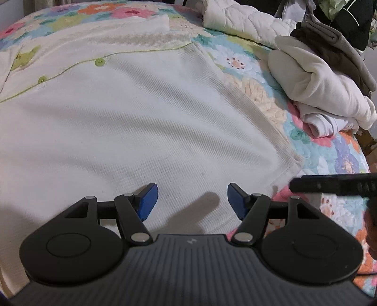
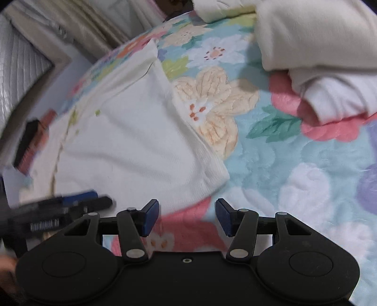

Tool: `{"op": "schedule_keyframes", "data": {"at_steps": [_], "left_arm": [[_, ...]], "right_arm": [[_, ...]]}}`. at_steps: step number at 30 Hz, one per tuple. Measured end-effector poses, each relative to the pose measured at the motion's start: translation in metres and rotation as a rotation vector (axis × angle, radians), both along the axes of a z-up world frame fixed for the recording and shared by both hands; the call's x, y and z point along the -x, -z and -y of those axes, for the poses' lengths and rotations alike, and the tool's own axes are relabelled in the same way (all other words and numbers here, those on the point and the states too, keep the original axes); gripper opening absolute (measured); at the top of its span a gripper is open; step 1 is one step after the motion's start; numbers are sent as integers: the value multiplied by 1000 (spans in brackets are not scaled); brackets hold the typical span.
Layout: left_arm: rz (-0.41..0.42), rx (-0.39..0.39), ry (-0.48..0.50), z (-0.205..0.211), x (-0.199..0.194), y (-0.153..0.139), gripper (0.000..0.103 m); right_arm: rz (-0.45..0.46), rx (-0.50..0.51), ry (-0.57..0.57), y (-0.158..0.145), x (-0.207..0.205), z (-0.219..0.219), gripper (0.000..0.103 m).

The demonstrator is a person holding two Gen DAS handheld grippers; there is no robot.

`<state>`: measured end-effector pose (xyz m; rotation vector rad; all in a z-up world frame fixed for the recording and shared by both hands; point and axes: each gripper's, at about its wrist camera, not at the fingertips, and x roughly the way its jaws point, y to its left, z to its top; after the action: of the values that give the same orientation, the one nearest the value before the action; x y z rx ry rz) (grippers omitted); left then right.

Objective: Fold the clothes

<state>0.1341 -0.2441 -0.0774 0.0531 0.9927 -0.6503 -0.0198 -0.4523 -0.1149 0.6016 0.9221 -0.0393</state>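
Observation:
A white waffle-knit garment (image 1: 132,122) with green buttons (image 1: 99,62) and green piping lies spread flat on a floral quilt (image 1: 259,77). My left gripper (image 1: 192,201) is open and empty, just above the garment's near hem. My right gripper (image 2: 187,216) is open and empty, hovering over the quilt just off the garment's near right corner (image 2: 212,179). The garment also shows in the right wrist view (image 2: 132,141). The right gripper's finger shows at the right edge of the left wrist view (image 1: 329,182). The left gripper shows blurred in the right wrist view (image 2: 70,207).
A pile of folded and bunched clothes (image 1: 320,87) in cream, white and grey sits on the quilt to the right, also in the right wrist view (image 2: 318,47). A white quilted blanket (image 1: 240,18) lies at the back. The bed edge and a wall (image 2: 35,58) show at left.

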Motion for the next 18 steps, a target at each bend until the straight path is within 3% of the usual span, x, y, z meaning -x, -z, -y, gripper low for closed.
{"op": "schedule_keyframes", "data": {"at_steps": [3,4,5,6,7,14,18], "left_arm": [[77,-87,19,6,10,-1,65],[90,-94,28,5,13,-2,65],[95,-85,34,3,16,-2,65],[97,-70,36,0,16,-3,65],[101,-50,33,-2,15,-4,65],[233,79,119,5,15,-40,65],[278,149,114,15,9,-59,66]], "right_arm": [[40,4,14,10,-12,-4,59],[69,10,28,10,-15,-6,50],[95,12,36,9,-19,-6,25],[111,8,30,8,-24,-5,12],[127,6,19,7,-30,-4,6],[239,33,-254,-56,-84,-24,5],[250,17,-391,-84,-104,-43,5]]}}
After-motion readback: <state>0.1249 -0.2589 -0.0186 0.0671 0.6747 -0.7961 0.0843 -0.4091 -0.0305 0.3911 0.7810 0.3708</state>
